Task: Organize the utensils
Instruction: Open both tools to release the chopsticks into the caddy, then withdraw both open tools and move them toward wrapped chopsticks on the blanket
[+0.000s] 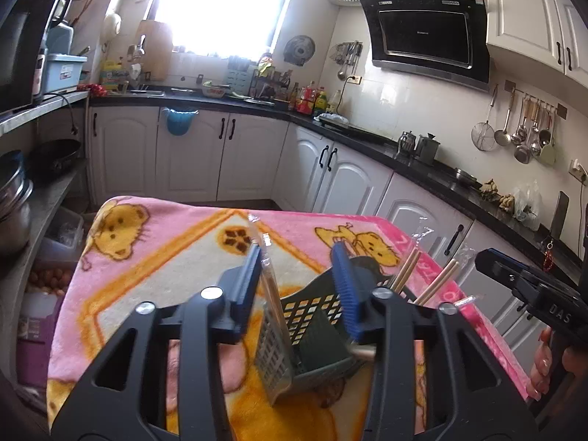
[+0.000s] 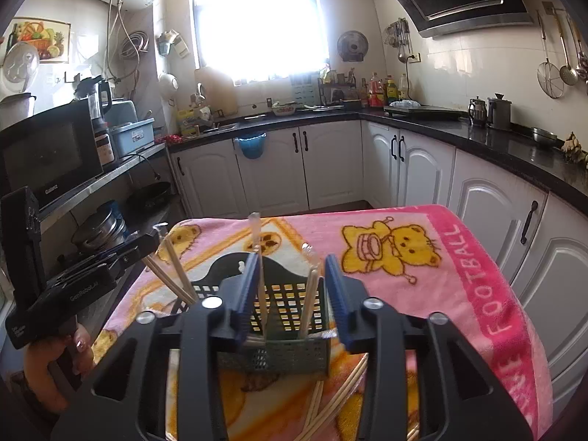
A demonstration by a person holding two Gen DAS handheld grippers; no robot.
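Observation:
A dark green slotted utensil basket [image 1: 312, 334] [image 2: 290, 316] stands on a pink cartoon blanket [image 1: 176, 253] [image 2: 422, 257]. Wrapped wooden chopsticks stand in it [image 1: 437, 283] [image 2: 308, 305]. My left gripper [image 1: 297, 290] is open above the basket, with a plastic-wrapped chopstick pair [image 1: 270, 275] resting against its left finger; it also shows at the left of the right wrist view [image 2: 121, 257]. My right gripper [image 2: 290, 294] is open, straddling the basket, with a wrapped chopstick [image 2: 259, 268] standing beside its left finger. Its body shows in the left wrist view [image 1: 533, 286].
More wrapped chopsticks [image 2: 338, 400] lie on the blanket in front of the basket. White cabinets [image 1: 349, 172] under a black counter [image 2: 496, 139] wrap the room. Shelves with a microwave [image 2: 47, 154] and pots [image 1: 14, 198] stand to the left.

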